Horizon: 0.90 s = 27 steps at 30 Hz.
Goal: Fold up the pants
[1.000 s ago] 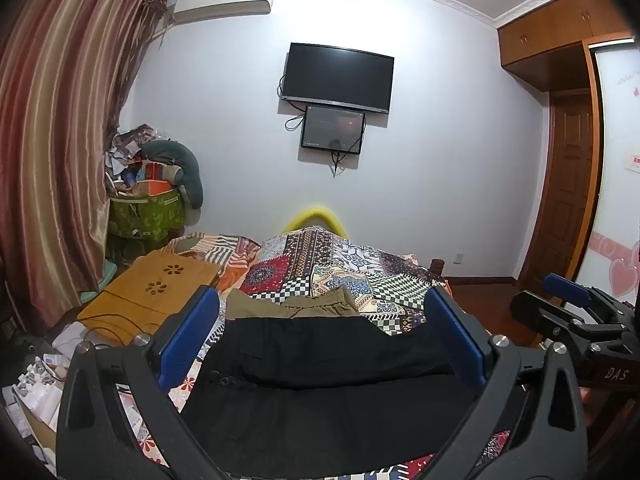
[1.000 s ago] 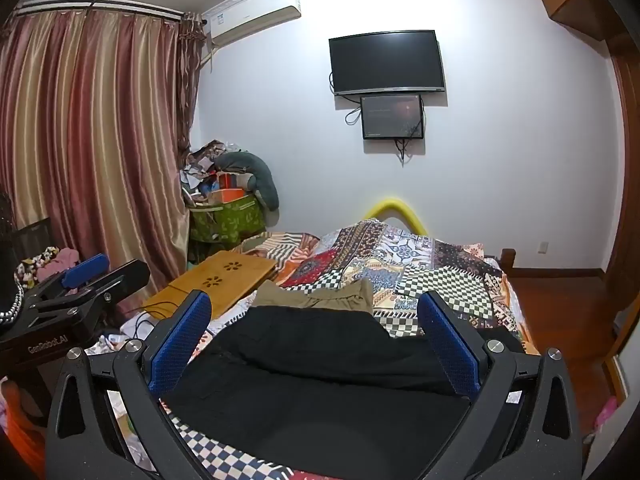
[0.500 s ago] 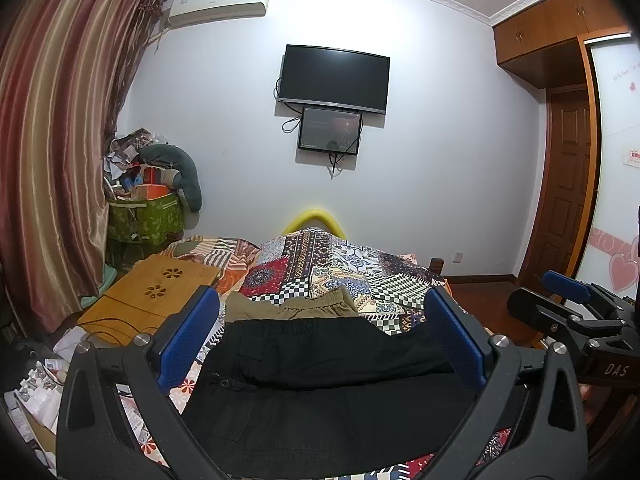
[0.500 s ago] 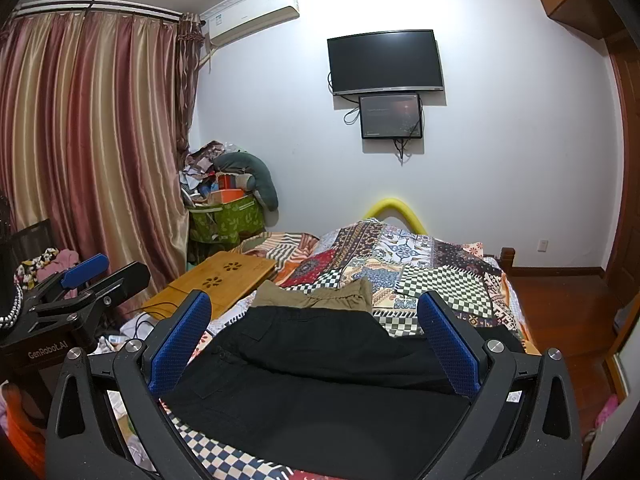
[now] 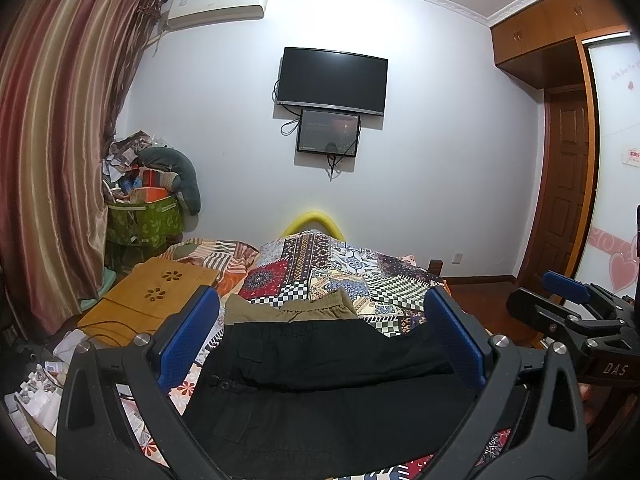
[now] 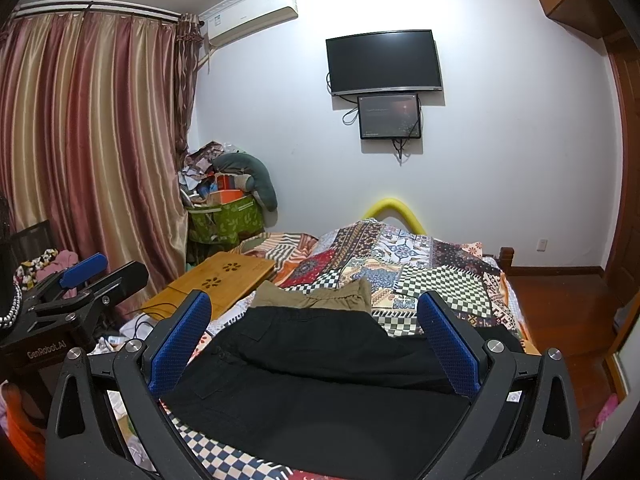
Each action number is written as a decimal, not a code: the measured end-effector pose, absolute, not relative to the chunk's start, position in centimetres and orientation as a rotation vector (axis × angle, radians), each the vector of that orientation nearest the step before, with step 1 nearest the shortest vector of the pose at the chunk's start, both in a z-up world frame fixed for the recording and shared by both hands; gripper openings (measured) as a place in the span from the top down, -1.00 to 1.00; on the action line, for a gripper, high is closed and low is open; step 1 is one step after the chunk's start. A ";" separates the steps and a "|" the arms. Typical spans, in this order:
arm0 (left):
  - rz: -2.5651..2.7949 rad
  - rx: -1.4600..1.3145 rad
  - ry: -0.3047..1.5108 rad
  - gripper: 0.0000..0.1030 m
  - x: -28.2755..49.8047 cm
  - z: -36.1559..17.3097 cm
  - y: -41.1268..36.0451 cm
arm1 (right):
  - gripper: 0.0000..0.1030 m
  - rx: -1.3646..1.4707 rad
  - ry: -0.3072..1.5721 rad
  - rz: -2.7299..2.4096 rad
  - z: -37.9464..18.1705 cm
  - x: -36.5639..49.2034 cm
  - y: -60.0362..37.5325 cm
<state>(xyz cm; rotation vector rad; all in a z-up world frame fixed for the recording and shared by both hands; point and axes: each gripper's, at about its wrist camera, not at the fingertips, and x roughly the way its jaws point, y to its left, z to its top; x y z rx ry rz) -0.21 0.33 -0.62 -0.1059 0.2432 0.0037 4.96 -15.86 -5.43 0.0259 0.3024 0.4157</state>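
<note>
Black pants flat on bed, waistband at far end, tan pants just beyond. Since second ago: cloth unmoved, cameras tilted slightly. Fold not begun. Left tongs, right tongs wide open, empty, above pants. Green basket in corner, heaped with clutter, grey pillow on top.

The black pants are matt woven cloth, and the khaki pants beyond them are a softer, ribbed-waist cloth, both on a printed patchwork quilt. Each tool has matt black plastic arms, shiny metal screw heads and finely dimpled blue pads. The tray is smooth pale wood, the curtain glossy satin, the TV glossy.
</note>
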 end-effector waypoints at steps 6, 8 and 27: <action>0.001 -0.106 0.242 -1.00 -0.4 -0.6 0.1 | -0.99 0.025 0.301 0.412 -5.4 5.0 -16.3; -0.001 -0.108 0.241 -1.00 -0.4 -0.6 0.0 | -0.99 0.028 0.300 0.409 -5.6 4.9 -16.4; -0.008 -0.106 0.239 -1.00 -0.6 -0.5 -0.4 | -0.99 0.029 0.299 0.403 -5.8 5.1 -16.4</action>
